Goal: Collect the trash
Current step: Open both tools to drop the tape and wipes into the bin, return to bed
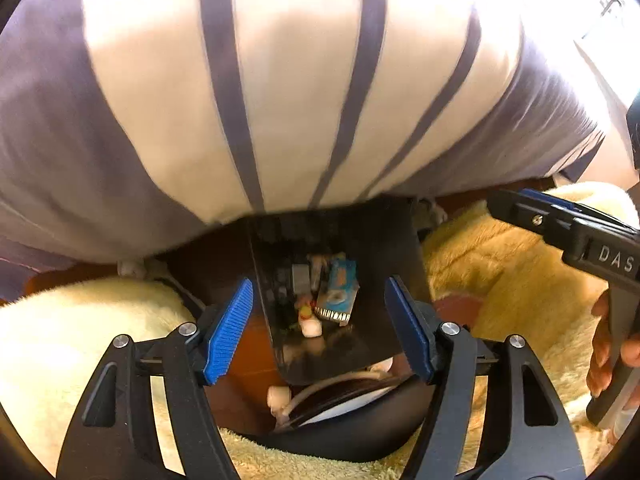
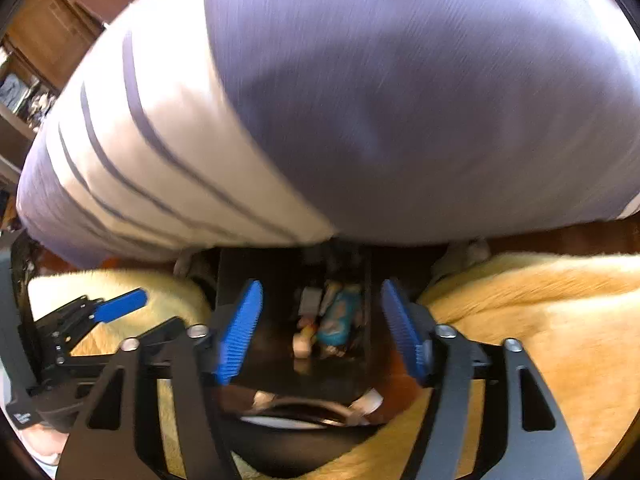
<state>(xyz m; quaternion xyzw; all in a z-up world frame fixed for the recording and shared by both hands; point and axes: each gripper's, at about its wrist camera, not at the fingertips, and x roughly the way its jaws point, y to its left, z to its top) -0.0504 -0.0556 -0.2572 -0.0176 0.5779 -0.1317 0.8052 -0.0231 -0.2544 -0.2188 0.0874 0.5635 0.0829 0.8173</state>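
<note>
A black bin [image 1: 384, 280] stands on the floor under the edge of a striped bed cover. Inside lie a blue snack wrapper [image 1: 336, 292], a grey wrapper [image 1: 301, 278] and a small white and red scrap [image 1: 310, 322]. My left gripper [image 1: 320, 328] is open and empty, just above the bin's mouth. My right gripper [image 2: 320, 332] is open and empty over the same bin [image 2: 256, 292]; the blue wrapper [image 2: 338, 316] shows between its fingers. The right gripper also shows at the right of the left wrist view [image 1: 560, 224]. The left gripper also shows at the left of the right wrist view [image 2: 116, 306].
A white and purple striped bed cover [image 1: 280, 80] fills the upper half of both views. A fluffy yellow rug [image 1: 500, 272] lies on both sides of the bin. A black slipper with white trim [image 1: 340, 412] sits just below the bin. Wooden furniture [image 2: 60, 28] stands far left.
</note>
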